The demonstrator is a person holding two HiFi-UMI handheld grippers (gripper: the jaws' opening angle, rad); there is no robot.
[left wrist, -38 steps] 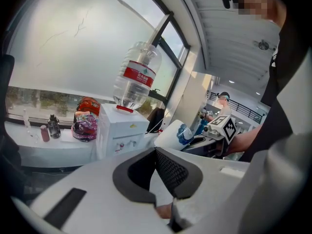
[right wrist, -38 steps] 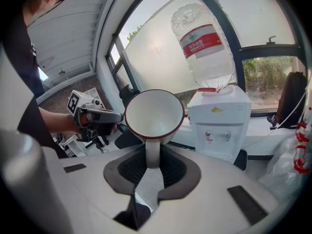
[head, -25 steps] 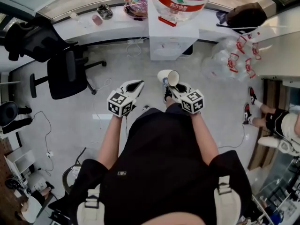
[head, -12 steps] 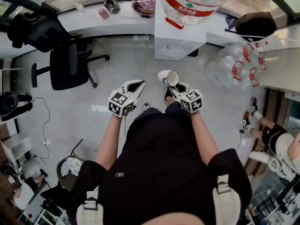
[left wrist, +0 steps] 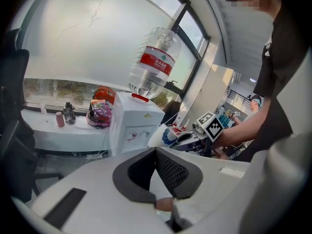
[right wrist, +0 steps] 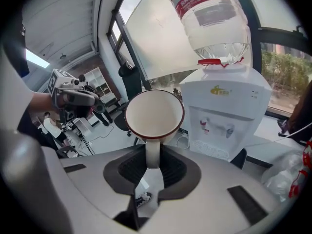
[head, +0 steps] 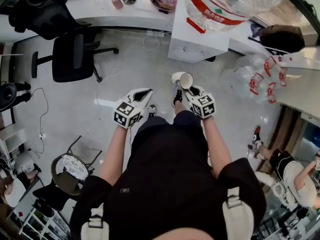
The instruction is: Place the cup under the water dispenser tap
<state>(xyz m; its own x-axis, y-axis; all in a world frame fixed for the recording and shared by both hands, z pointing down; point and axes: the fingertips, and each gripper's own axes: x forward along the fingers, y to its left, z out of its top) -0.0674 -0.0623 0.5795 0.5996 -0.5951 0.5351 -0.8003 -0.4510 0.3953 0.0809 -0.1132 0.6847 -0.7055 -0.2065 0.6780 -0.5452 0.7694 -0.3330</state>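
Cup point(right wrist: 155, 115) was carried in the air above the floor, short of the water dispenser point(right wrist: 225, 116) and not yet under its taps point(right wrist: 215, 126). The right gripper point(right wrist: 152, 167) was clenched on the cup's handle alone. The cup lay tilted, with its mouth turned back toward the gripper. The left gripper point(left wrist: 157, 152) had its jaws drawn together at the tips, with nothing held, and hung beside the right one, well apart from the cup.

Probable faults from this position:
- Rotation in the grip. The pads gripped only the narrow handle, so a knock or a quick wrist turn could swing the cup body round.
- Collision. The rim led the approach and could strike a tap or the dispenser's front panel if brought in too high.
- Tipping on release. The cup would have to be righted first; set down tilted, it could roll off the drip grille point(right wrist: 213, 148).

Against the earlier head view, the dispenser and its bottle point(head: 227, 4) appeared nearer and lower in the frame, so the gap to the cup had shortened. The grip on the handle was unchanged.
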